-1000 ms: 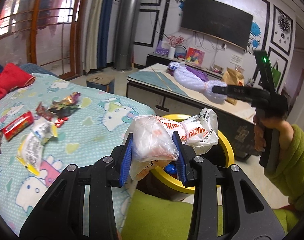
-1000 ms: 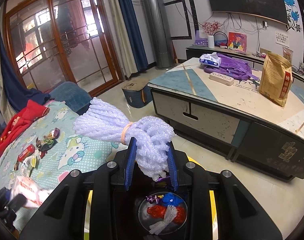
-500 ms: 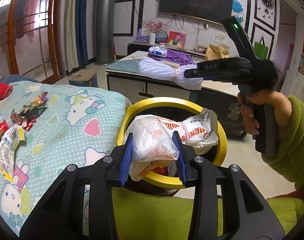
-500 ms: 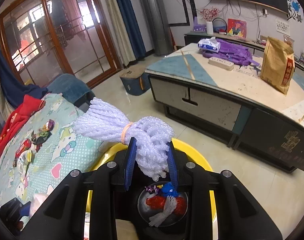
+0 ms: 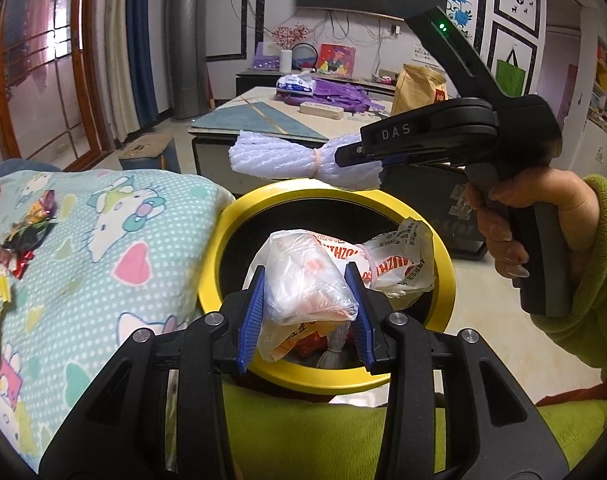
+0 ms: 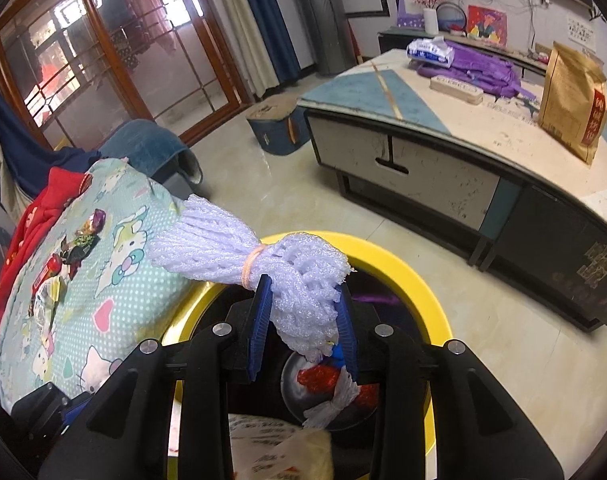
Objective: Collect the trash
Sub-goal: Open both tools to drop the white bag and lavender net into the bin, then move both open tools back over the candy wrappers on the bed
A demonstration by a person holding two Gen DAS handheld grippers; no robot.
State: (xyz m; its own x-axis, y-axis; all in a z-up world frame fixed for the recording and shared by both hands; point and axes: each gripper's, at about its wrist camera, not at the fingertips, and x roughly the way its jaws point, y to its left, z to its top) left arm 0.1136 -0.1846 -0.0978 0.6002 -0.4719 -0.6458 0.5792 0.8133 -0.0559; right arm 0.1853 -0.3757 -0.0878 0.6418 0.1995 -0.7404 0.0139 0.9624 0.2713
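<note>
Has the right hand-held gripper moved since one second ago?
Yes. The right hand-held gripper came closer over the yellow bin, away from the coffee table.

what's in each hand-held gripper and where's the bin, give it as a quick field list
left hand-held gripper: shut on crumpled plastic bag, over the bin mouth
right hand-held gripper: shut on white foam net bundle, over the bin's rim
bin: yellow rim, black inside, beside the bed
in bin: red wrapper and other scraps
left on bed: candy wrappers on the cartoon-cat blanket
</note>
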